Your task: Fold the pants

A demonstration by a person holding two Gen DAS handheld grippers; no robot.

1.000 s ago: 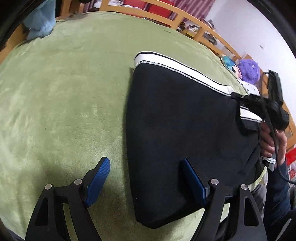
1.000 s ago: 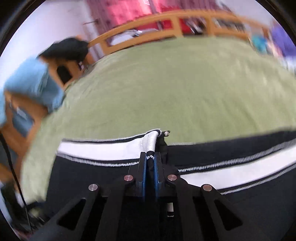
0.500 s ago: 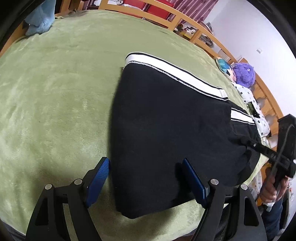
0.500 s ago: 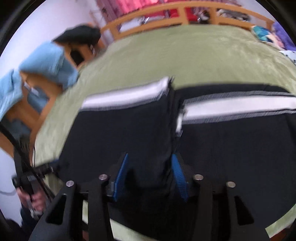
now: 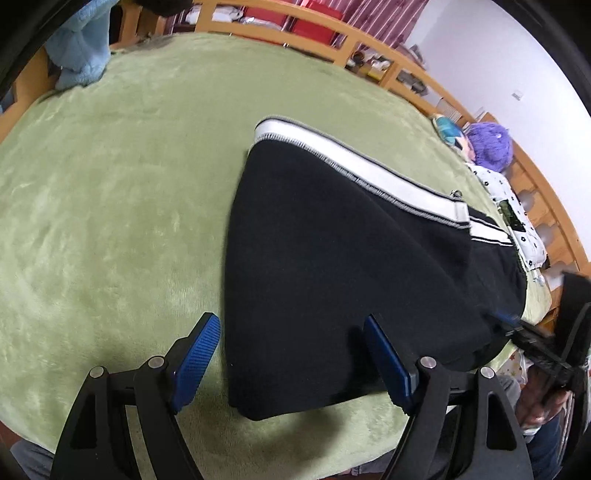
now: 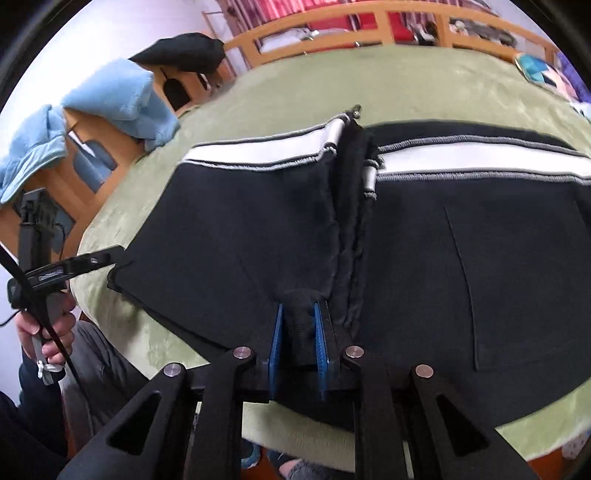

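Black pants [image 5: 332, 258] with a white side stripe lie folded over on a green blanket [image 5: 110, 221]. My left gripper [image 5: 291, 354] is open, its jaws wide on either side of the pants' near left corner, just above the cloth. In the right wrist view the pants [image 6: 461, 258] spread across the blanket, with a fold ridge running up the middle. My right gripper [image 6: 298, 332] is shut on a bunch of black cloth at the near edge of that ridge. It shows in the left wrist view [image 5: 517, 325] at the pants' right edge.
A wooden bed rail [image 5: 295, 26] runs around the far side. Blue towels [image 6: 118, 99] hang over furniture at the left. A purple plush toy [image 5: 491, 144] and a patterned cloth [image 5: 517, 229] lie at the bed's right side. The bed's near edge is close below both grippers.
My right gripper let go of the striped waistband, moved back to the near edge of the pants, and closed on the black fold there. My left gripper stayed open and shifted slightly.
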